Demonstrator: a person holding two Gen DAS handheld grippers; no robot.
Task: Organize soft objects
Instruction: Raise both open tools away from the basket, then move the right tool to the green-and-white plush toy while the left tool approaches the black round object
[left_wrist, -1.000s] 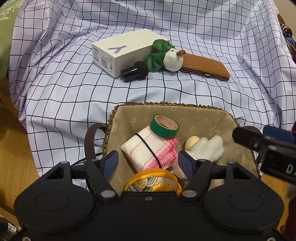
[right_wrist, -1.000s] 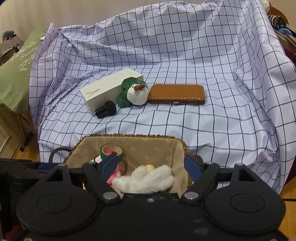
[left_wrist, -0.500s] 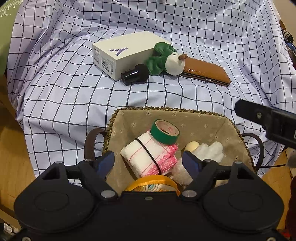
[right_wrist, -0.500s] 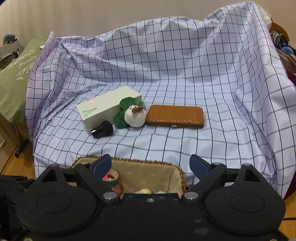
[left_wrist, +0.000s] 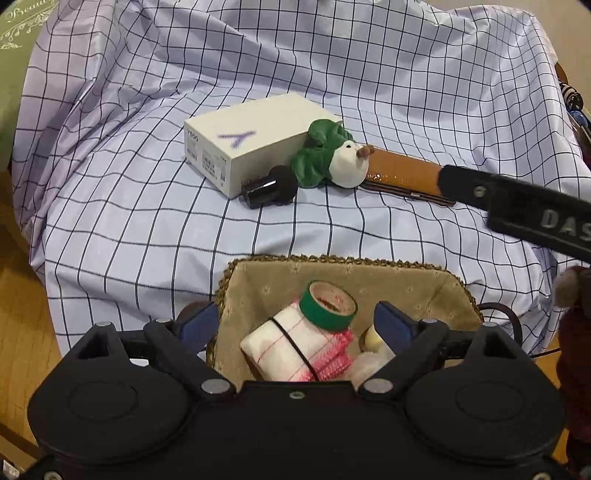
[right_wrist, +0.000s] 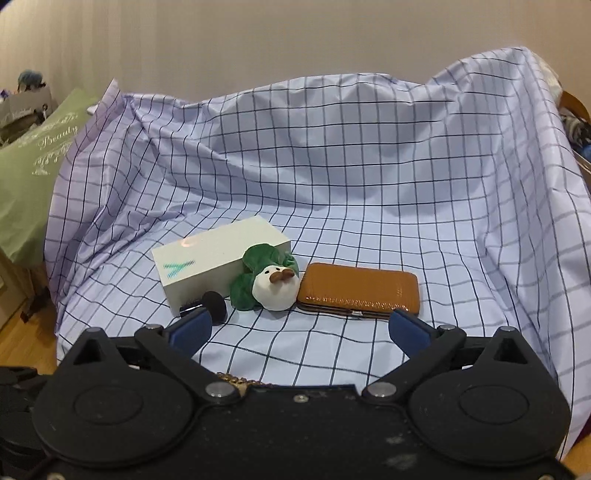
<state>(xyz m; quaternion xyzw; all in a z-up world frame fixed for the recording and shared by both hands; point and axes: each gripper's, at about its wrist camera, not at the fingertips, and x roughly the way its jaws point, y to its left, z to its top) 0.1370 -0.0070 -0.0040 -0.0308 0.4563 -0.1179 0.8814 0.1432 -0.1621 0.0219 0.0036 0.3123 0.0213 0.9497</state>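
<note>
left gripper: my jaws have just been opening. They stand spread over the basket, lower centre of the left view, pads touching nothing. Released, empty.
right gripper: jaws have just been opening too, now spread wide with only cloth between them. Empty. A second ago it looked down at the white plush in the basket; now it faces the seat.
change: basket has dropped almost out of the right view, only a strip of braided rim at bottom centre. I read the last drop as finished.
in basket: pink-and-white folded cloth with a black band, green tape roll resting on it, white plush at lower right, partly hidden by my right finger.
next soft thing: green-and-white plush toy, centre of the right view, on the checked sheet. It touches the white box on its left, and the brown case sits just beside it on the right.
edges: black cylinder lies close at the toy's lower left, so it is crowded on three sides. I'd come from above.
open room: bare sheet between basket rim and the row of items; far side of the toy also free.
risk: right gripper's arm crosses the right of the left view, near the case.
</note>
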